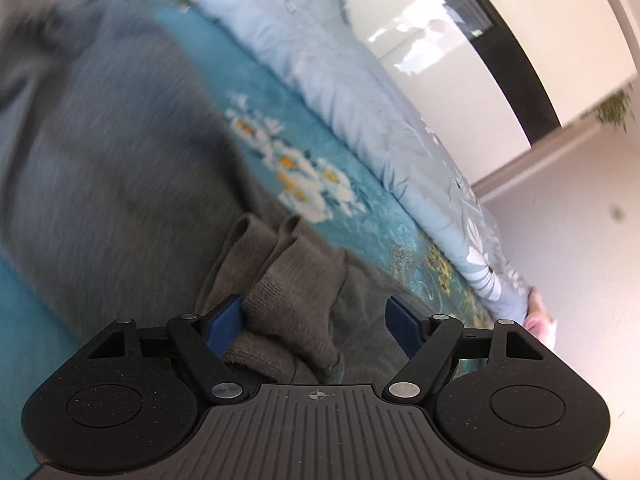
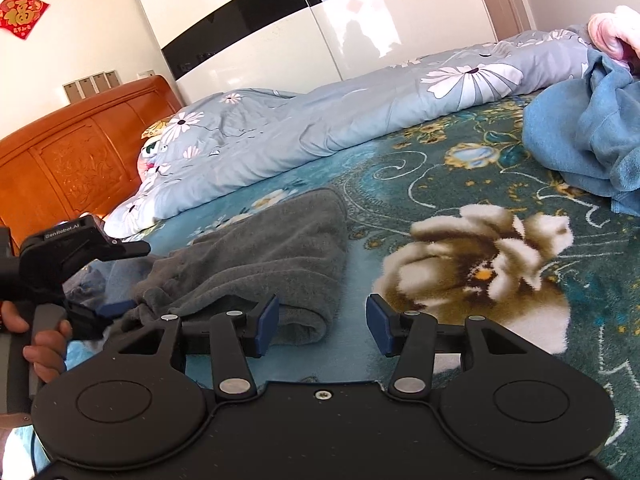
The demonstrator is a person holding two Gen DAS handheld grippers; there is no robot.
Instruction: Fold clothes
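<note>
A grey knitted garment (image 2: pixel 280 256) lies folded on the teal flowered bedspread (image 2: pixel 400 184). In the left wrist view its two ribbed cuffs (image 1: pixel 288 280) sit between the fingers of my left gripper (image 1: pixel 314 326). The left pad (image 1: pixel 224 326) touches the cuffs, the right pad (image 1: pixel 404 328) stands clear, so the gripper is open. The right wrist view shows that left gripper (image 2: pixel 124 280) at the garment's left end, held by a hand (image 2: pixel 44 344). My right gripper (image 2: pixel 323 324) is open at the garment's near right corner, with bare bedspread in its gap.
A pale blue flowered duvet (image 2: pixel 320 120) is bunched along the far side of the bed. A crumpled blue garment (image 2: pixel 580 140) and a pink item (image 2: pixel 612 28) lie at the right. A carved wooden headboard (image 2: pixel 72 168) stands at the left, a glossy wardrobe (image 2: pixel 400 20) behind.
</note>
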